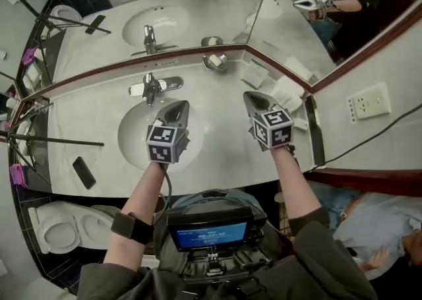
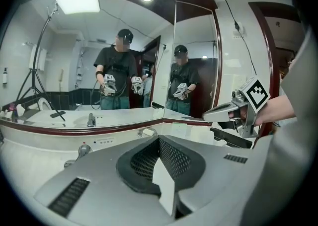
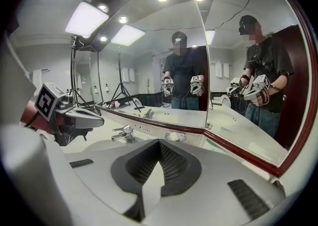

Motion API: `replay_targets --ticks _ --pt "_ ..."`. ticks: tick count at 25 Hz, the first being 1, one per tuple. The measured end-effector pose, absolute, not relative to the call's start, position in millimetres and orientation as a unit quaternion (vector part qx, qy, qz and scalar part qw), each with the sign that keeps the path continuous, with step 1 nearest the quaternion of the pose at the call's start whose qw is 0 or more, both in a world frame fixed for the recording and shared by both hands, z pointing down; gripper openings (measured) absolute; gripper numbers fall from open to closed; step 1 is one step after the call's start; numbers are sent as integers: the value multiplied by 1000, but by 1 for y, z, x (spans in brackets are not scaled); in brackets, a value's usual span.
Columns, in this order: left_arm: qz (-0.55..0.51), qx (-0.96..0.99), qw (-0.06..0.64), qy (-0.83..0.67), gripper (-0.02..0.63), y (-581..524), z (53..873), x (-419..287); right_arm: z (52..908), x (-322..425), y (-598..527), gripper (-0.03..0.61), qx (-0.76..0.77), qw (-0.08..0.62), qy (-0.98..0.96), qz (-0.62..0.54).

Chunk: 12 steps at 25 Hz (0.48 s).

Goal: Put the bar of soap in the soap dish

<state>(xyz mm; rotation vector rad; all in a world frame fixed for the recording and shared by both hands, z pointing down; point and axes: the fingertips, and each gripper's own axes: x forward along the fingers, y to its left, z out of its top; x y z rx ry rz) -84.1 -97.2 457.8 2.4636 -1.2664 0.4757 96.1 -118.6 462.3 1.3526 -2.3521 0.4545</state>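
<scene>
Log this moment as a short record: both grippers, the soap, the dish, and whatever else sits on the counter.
left gripper: fingers shut, nothing between them, above the sink basin
right gripper: fingers shut, empty, right of the basin
bar of soap: white, lying in the soap dish
soap dish: at the mirror corner, right of the faucet
phone: dark, flat on the counter, left of the basin

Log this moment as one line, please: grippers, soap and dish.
left gripper: shut, empty, over sink | right gripper: shut, empty | bar of soap: lying in soap dish by mirror
</scene>
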Motion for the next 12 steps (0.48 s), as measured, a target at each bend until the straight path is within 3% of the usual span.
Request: replay_targets --ticks 12 --pt "169 860 171 -451 2 -73 463 -87 468 99 -95 17 482 174 -838 186"
